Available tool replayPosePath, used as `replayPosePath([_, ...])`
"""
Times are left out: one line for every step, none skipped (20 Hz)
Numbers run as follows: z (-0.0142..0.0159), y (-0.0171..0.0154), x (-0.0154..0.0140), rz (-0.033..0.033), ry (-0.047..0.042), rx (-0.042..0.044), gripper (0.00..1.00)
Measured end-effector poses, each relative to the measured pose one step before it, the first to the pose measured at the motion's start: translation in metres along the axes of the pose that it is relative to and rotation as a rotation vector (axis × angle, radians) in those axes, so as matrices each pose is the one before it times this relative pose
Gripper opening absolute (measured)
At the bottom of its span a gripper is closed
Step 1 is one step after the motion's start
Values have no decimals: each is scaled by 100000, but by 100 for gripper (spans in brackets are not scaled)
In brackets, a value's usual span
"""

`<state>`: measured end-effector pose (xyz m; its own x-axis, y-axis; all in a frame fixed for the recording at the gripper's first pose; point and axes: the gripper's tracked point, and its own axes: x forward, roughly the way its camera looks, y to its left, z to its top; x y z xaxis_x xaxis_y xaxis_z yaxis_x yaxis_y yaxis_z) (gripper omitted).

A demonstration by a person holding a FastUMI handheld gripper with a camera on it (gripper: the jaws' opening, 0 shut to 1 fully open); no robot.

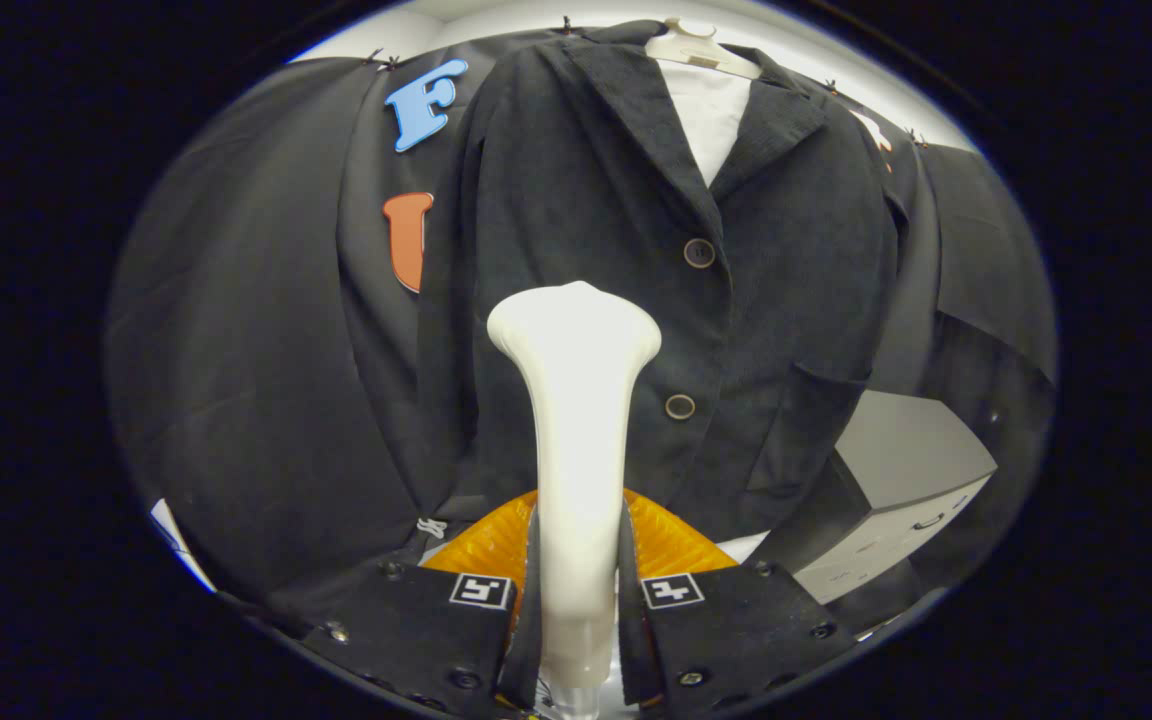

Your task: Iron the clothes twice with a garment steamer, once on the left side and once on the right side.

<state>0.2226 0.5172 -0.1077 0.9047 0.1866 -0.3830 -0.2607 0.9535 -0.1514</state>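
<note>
Gripping steamer (576,400), fingers (636,560) closed tight.

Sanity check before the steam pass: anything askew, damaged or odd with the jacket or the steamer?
Nothing stands out. The dark jacket hangs straight on its hanger, both buttons fastened, no visible damage. The hand-held gripper is shut on the steamer, which stands upright between the fingers, its head in front of the jacket's front.

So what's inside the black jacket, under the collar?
A white cloth shows in the open neck of the jacket, hung on a pale hanger. Lower down the buttoned front hides it. The gripper holds the steamer.
</note>
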Motion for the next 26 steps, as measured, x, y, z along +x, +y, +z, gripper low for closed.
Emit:
replayPosePath([-496,19,153,-155,315,-242,34])
replayPosePath([-445,-27,133,-258,567,-634,34])
replayPosePath([-517,-34,250,-243,523,-277,34])
replayPosePath([-488,-44,178,-111,564,-87,34])
replayPosePath([-550,-6,137,-160,806,-358,34])
replayPosePath([-538,37,195,-119,814,-263,34])
replayPosePath([-230,-61,156,-137,638,-100,34])
replayPosePath([-528,30,164,-313,885,-581,34])
replayPosePath([-873,-27,259,-349,790,-486,34])
replayPosePath([-770,-15,275,-295,670,-495,34])
replayPosePath([-634,56,507,-281,730,-490,34])
replayPosePath([-515,30,389,-98,946,-311,34])
replayPosePath([-765,-43,330,124,1550,-90,34])
replayPosePath([-849,-79,275,-35,1303,-148,34])
replayPosePath([-724,39,282,-277,945,-481,34])
replayPosePath([-640,72,283,-217,955,-390,34])
replayPosePath([-779,-25,489,-59,1240,-212,34])
replayPosePath([-700,-2,280,66,1273,69,34])
replayPosePath([-833,-12,382,25,1243,155,34])
replayPosePath([-653,5,290,-22,1011,-83,34])
replayPosePath([-629,25,374,-3,801,-12,34])
replayPosePath([-548,24,363,66,623,-247,34])
replayPosePath([-538,-10,354,15,400,-421,34])
replayPosePath([-528,-8,312,-36,517,-413,34])
replayPosePath([-588,106,196,102,1089,-219,34])
replayPosePath([-496,50,251,505,1254,-27,34])
